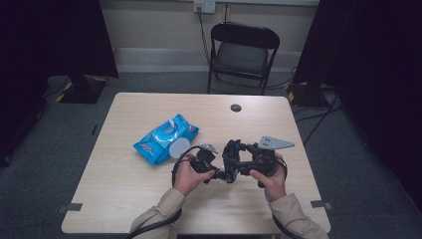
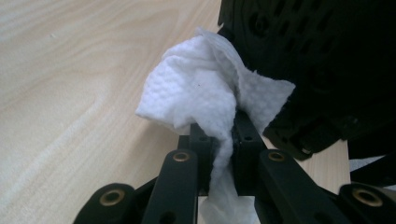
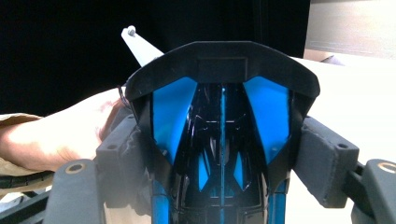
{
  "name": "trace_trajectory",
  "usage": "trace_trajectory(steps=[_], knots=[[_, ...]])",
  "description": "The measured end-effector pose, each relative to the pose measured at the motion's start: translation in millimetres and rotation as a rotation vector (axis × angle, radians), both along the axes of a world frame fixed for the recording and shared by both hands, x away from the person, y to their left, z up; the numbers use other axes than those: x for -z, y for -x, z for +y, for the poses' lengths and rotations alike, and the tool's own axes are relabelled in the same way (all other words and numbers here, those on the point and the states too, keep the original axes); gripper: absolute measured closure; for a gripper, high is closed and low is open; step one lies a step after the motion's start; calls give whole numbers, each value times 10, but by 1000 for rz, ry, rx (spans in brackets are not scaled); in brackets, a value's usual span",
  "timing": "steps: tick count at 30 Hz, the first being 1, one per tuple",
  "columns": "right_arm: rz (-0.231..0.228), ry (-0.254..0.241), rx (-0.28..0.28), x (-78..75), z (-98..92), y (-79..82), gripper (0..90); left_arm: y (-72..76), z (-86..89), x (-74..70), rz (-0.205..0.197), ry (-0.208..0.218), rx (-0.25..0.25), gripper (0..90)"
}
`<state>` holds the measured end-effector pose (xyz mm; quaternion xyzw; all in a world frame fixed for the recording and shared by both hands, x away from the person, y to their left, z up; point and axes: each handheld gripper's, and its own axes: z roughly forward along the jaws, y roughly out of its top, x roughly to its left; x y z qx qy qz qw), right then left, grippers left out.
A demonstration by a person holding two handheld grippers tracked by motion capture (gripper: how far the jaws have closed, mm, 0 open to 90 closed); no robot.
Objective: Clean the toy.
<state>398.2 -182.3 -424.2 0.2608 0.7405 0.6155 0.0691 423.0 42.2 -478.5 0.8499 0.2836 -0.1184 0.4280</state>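
One wipe (image 2: 201, 88) is out of the pack (image 1: 166, 138) and pinched in our left hand-held gripper (image 1: 217, 175) against the black-and-blue object (image 3: 222, 140) clamped in our right hand-held gripper (image 1: 234, 160), right of the pack; we judge the wiping barely begun.

No lettering can be read anywhere. The blue plastic pack of wet wipes (image 1: 166, 139) on the pale wooden table (image 1: 124, 199) bears a small red brand mark near its corner, too blurred to make out.
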Motion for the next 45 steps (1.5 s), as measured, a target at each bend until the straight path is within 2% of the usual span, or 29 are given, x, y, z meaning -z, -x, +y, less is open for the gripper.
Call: trace_trajectory(steps=[3, 6, 13, 15, 21, 27, 32, 39, 45], knots=[[-5, 8, 2, 4, -10, -1, 253, -9, 46, -8, -2, 5, -11, 819], [-1, 10, 5, 15, -25, -5, 253, -32, 132, -76, -15, 7, -29, 819], [3, 22, 12, 46, -28, -11, 253, -106, 354, -368, -58, 37, -75, 819], [7, 26, 11, 66, -22, -17, 254, -121, 404, -460, -78, 41, -82, 819], [14, 36, 18, 102, -31, -29, 253, -132, 491, -638, -100, 64, -91, 819], [16, 49, 20, 119, -26, -29, 253, -151, 477, -751, -121, 72, -89, 819], [17, 54, 20, 130, -21, -32, 253, -153, 408, -834, -135, 82, -68, 819], [17, 56, 16, 127, -15, -29, 254, -140, 308, -811, -131, 73, -39, 819], [18, 57, 17, 138, -13, -32, 253, -134, 267, -786, -127, 72, -36, 819]])
